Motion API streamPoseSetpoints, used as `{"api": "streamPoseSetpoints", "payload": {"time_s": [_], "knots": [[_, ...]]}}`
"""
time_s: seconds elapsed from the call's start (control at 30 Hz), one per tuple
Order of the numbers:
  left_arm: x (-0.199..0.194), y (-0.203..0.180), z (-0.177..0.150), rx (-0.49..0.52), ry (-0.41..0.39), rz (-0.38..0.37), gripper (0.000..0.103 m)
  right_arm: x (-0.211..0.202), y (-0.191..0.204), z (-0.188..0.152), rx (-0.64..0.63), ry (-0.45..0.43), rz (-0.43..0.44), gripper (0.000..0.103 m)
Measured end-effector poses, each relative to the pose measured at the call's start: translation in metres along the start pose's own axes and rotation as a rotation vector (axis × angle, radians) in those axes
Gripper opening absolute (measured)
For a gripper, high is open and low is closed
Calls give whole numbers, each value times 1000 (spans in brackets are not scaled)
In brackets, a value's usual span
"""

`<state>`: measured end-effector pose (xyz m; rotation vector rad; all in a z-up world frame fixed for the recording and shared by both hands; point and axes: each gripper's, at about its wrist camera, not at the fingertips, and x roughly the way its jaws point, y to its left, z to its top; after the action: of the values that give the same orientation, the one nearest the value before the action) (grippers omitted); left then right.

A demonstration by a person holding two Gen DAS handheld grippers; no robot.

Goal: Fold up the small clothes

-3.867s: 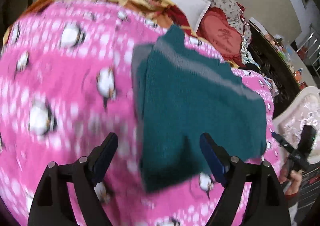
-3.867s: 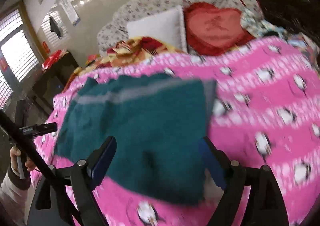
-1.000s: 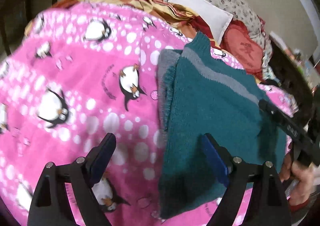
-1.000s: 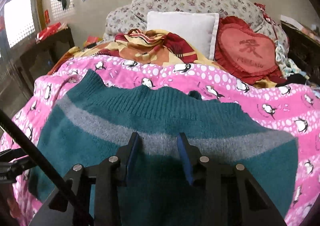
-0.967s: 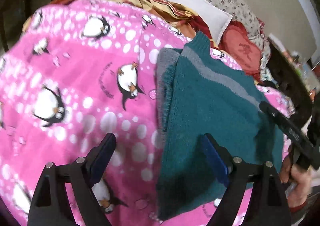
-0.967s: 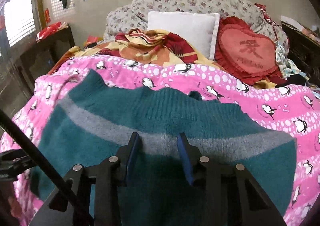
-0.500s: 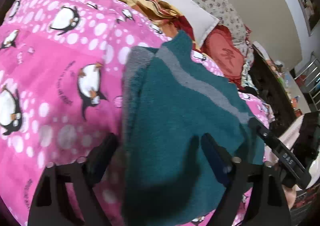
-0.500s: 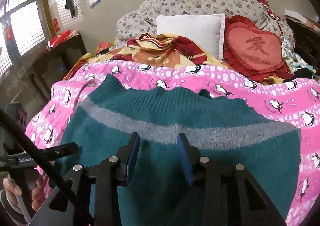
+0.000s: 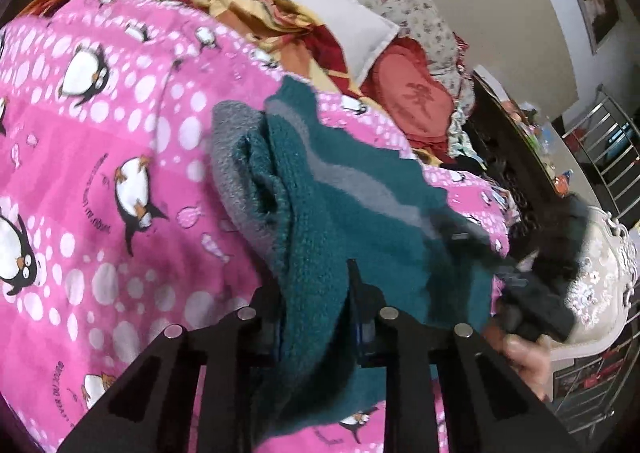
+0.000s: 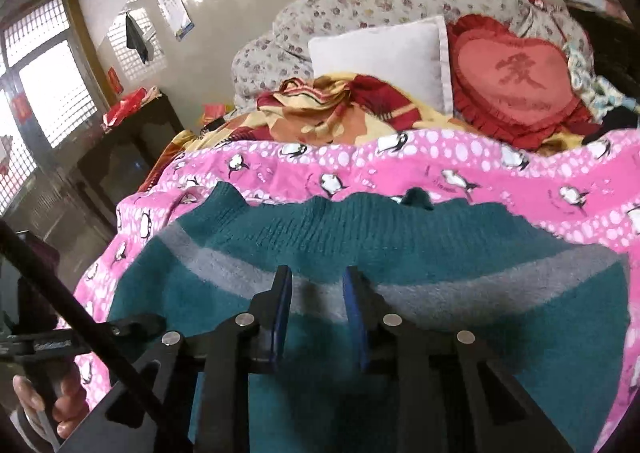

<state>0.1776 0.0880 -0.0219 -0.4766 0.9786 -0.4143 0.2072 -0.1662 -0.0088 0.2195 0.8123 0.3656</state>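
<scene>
- Our left gripper (image 9: pixel 316 309) has just been closing, and its jaws now pinch a bunched edge of the teal sweater (image 9: pixel 360 221), which rises in a thick fold between them.
- Our right gripper (image 10: pixel 318 293) has also been closing; its jaws stand narrowly apart over the sweater's grey stripe (image 10: pixel 400 285), and we cannot tell whether the pads actually press on the knit.
- A second ago the left jaws stood wide with that edge lying flat; now it is gathered and lifted, so we judge the next fold has begun.
- The sweater lies on the pink penguin blanket (image 9: pixel 100 157), with the grey layer (image 9: pixel 232 157) showing at its side.
- No basket or box appears; nothing is contained.
</scene>
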Motion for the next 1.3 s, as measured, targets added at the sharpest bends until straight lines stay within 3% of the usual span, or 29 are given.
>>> {"api": "streamPoseSetpoints", "payload": {"time_s": [0.13, 0.3, 0.33, 0.4, 0.47, 0.5, 0.57, 0.67, 0.77, 0.93, 0.97, 1.03, 1.07, 1.13, 1.3], "knots": [[-8, -30, 4, 42, 2, -26, 22, 2, -7, -2, 42, -17, 58, 28], [-16, -85, 5, 145, -2, -68, 22, -11, -32, -8, 161, -34, 194, 28], [-15, -97, 5, 166, 2, -77, 22, -8, -39, -9, 190, -24, 213, 25], [-10, -120, 3, 202, 15, -90, 23, -10, -60, -13, 308, -30, 324, 24], [-3, -142, 1, 237, 32, -120, 19, -23, -77, -12, 378, -69, 380, 27], [3, -155, -1, 252, 47, -149, 7, -35, -90, -14, 427, -108, 386, 30], [18, -178, -4, 283, 84, -211, 0, -54, -114, -17, 506, -157, 409, 57], [54, -207, -15, 332, 113, -166, 0, -71, -143, -20, 553, -190, 469, 70], [81, -205, -27, 295, 160, -135, 0, -68, -155, -33, 586, -150, 478, 72], [45, -188, -29, 327, 117, -105, 2, -70, -138, -37, 503, -123, 516, 73], [33, -183, -26, 328, 99, -94, 10, -68, -135, -36, 491, -114, 515, 74], [11, -168, -20, 309, 72, -88, 43, -65, -122, -34, 459, -96, 516, 74], [-2, -156, -16, 285, 46, -69, 66, -63, -117, -33, 448, -91, 520, 74], [-25, -130, -10, 250, -14, -34, 71, -58, -101, -27, 419, -81, 520, 74], [-56, -63, -2, 134, -42, 24, 77, -26, -61, -9, 365, -19, 517, 74]]}}
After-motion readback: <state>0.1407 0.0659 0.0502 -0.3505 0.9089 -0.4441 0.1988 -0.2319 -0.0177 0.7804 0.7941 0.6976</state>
